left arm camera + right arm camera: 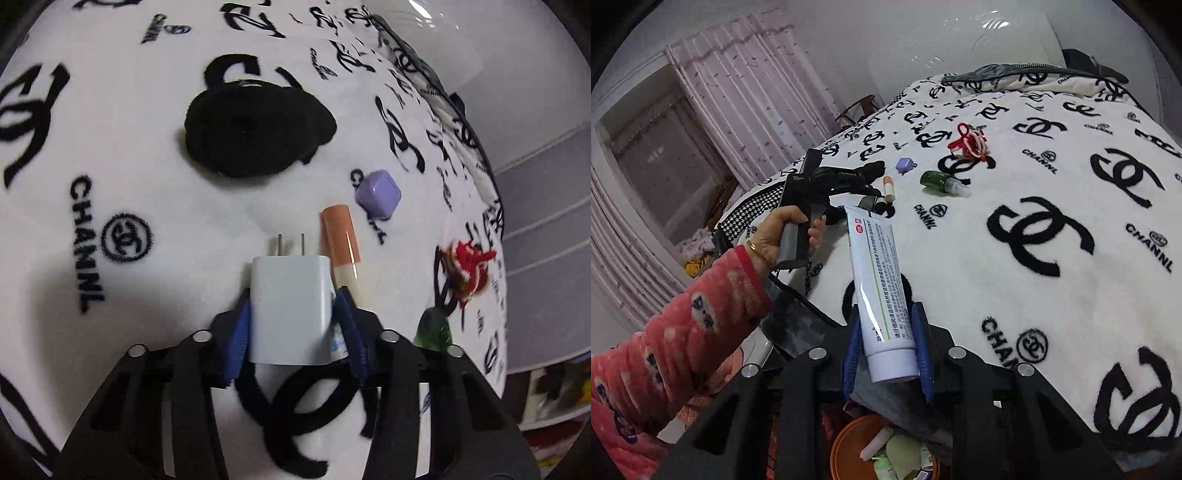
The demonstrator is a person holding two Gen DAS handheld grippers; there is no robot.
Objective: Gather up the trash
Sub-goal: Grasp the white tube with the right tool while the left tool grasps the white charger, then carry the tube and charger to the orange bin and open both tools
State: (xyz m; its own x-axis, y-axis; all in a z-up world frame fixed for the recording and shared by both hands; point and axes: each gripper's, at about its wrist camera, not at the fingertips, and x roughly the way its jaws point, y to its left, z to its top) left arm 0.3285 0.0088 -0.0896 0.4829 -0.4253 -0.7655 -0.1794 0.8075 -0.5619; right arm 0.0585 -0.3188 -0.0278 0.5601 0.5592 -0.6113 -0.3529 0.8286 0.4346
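My left gripper (293, 317) is shut on a white charger plug (290, 310) with its two prongs pointing away, just above the white blanket (110, 184). Beside it lie an orange-capped stick (338, 242), a purple case (378, 192), a green spray bottle (434, 326) and a red yarn tangle (469, 269). My right gripper (888, 350) is shut on a white printed tube (879, 288), held over the bed's near edge above an orange bin (849, 443). The left gripper also shows in the right wrist view (871, 203).
A black fabric item (251, 129) lies further up the blanket. The bin holds several bottles and scraps. The green bottle (942, 181), the yarn (967, 142) and the purple case (905, 164) lie mid-bed. Curtains (738, 110) hang at the left, shelves (546, 221) at the right.
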